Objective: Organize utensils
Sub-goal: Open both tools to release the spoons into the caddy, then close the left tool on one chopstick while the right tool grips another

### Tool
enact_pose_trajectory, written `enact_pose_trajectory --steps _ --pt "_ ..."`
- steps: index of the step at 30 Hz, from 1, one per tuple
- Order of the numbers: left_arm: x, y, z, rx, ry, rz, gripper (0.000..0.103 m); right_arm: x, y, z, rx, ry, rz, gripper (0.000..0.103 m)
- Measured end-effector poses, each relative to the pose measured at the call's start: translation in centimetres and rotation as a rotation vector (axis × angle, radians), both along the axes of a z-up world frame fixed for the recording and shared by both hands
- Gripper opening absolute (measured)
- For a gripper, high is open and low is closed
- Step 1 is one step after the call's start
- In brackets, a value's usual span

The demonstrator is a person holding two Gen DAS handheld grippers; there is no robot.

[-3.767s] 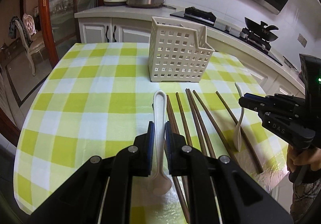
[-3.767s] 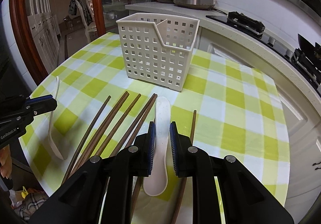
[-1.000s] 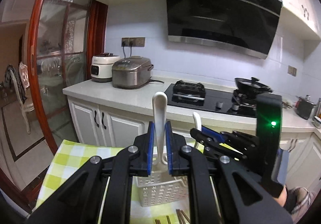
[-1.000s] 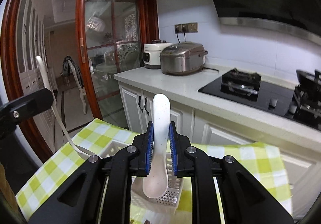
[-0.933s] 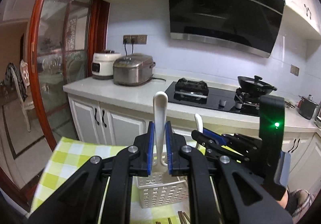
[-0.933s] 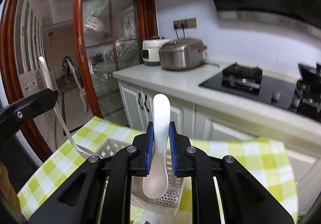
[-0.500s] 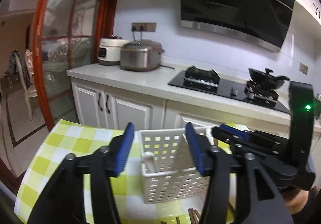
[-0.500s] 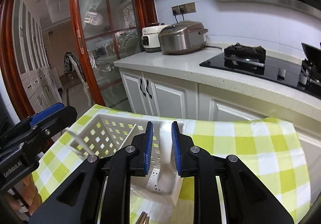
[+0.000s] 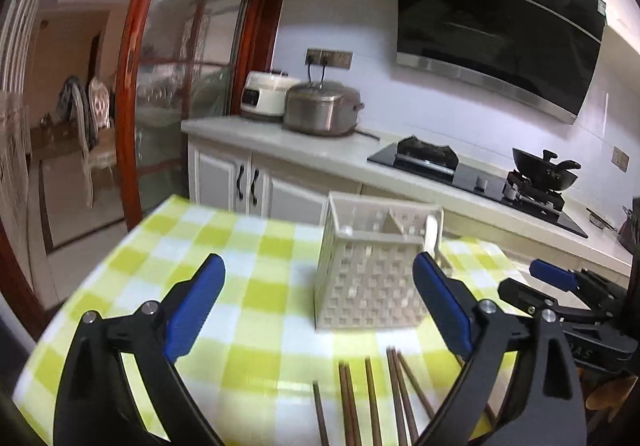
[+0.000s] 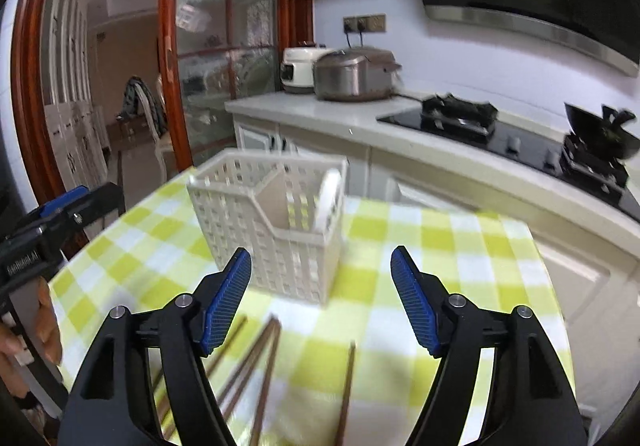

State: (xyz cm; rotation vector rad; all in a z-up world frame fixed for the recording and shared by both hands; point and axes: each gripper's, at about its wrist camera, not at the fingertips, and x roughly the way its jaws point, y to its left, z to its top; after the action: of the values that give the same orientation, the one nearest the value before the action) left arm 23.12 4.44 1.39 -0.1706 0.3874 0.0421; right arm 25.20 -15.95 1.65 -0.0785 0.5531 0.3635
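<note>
1. White perforated plastic basket [image 9: 370,286] stands upright on the bench [image 9: 256,302], which carries a yellow-green and white checked cloth; a partition divides the basket into two compartments.
2. One white spoon [image 10: 326,202] stands upright in the basket's right-hand compartment, handle against the wall; a second spoon handle tip [image 9: 346,232] shows at the rim of the left-hand compartment; which way its bowl lies cannot be told.
3. Brown wooden chopsticks [image 9: 372,398] lie loose on the cloth, on the near side of the basket and apart from it; one chopstick [image 10: 346,394] lies separate, to the right of the rest.
4. Left gripper [image 9: 318,302]: jaws spread wide and opening; nothing between the blue pads [image 9: 196,302]; basket visible beyond them, untouched.
5. Right gripper [image 10: 320,298]: jaws likewise released and opening; nothing gripped; basket ahead, chopsticks below.
6. Both views are motion-blurred; fine detail is unreliable.
</note>
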Motion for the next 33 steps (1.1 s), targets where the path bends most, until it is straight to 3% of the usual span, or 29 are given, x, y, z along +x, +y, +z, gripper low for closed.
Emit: enact_pose_trajectory --steps 6,13,22,25,33 --pt "-1.7 0.3 -2.6 -0.005 0.074 0.040 0.092 -1.8 -1.5 -2.8 0.026 0.087 -0.040 0.068" --pt "-1.6 -0.4 -5.9 0.068 0.231 0.020 0.091 -2.3 -2.1 -5.3 -0.014 0.155 -0.060 0.068" --pt "-0.3 -1.4 -10.2 0.085 0.389 -0.050 0.059 -1.7 -2.0 -7.5 -0.041 0.222 -0.042 0.035" --pt "0.2 -1.7 -11.3 0.098 0.440 -0.051 0.045 -1.3 -2.1 -8.3 -0.045 0.250 -0.040 0.033" --pt "0.9 -2.2 -12.6 0.089 0.477 -0.067 0.034 -0.4 -2.1 -9.2 -0.066 0.287 -0.029 0.027"
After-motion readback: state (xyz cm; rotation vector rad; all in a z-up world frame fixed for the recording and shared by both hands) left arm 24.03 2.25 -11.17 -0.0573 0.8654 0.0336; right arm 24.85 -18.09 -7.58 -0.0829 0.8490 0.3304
